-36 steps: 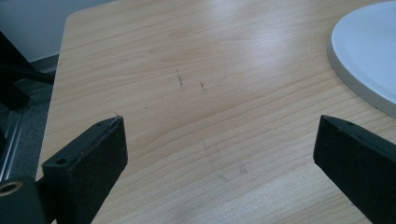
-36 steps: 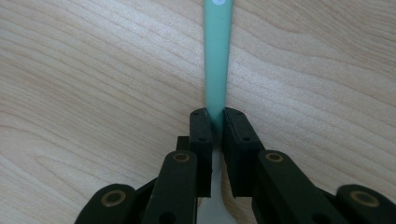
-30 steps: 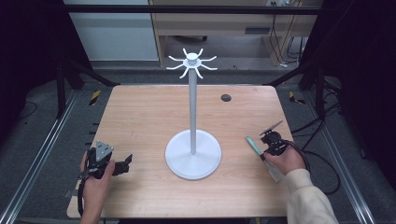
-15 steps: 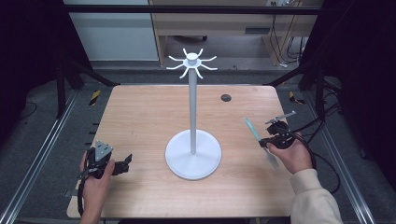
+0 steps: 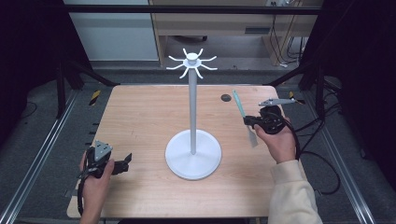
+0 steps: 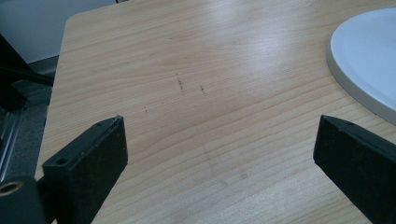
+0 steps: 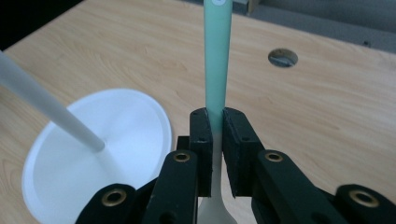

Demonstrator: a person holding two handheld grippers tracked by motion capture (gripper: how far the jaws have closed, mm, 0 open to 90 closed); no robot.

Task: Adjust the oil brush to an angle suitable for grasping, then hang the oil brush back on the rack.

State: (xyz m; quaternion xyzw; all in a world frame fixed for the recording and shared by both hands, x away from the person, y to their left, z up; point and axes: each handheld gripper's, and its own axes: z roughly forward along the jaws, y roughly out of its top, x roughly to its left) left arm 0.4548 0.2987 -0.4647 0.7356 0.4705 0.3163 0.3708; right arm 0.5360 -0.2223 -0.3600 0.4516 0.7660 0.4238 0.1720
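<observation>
Since the earlier frames the right hand (image 5: 279,140) has carried its gripper from the table's near right up toward the far right, and the utensil it holds now angles more toward the far edge; left hand unmoved. Wooden table (image 5: 140,121): pale grain, rounded corners, faint scuff marks visible in the left gripper view, small round hole (image 5: 226,97) near the far edge right of centre. White stand (image 5: 193,151) at table centre: wide round base, thin upright pole, ring of short curved hooks (image 5: 192,63) at the top. Left hand (image 5: 93,184) at the near left corner, holding the left gripper (image 5: 122,163) low over the wood, pointed toward the stand's base. Its jaws stand wide apart with bare table between them, base rim showing at the right edge of that gripper's view. Right gripper (image 7: 214,135) held above the table's right side, well apart from the pole, cable trailing off the right edge. Its jaws are pressed tight on a slim spatula (image 7: 217,65): pale green handle running out past the jaw tips toward the far edge, whitish flat end hanging back below the gripper toward the person. Pinch point sits where green meets white. In the high view the spatula (image 5: 239,103) is tilted, clear of the table surface.
</observation>
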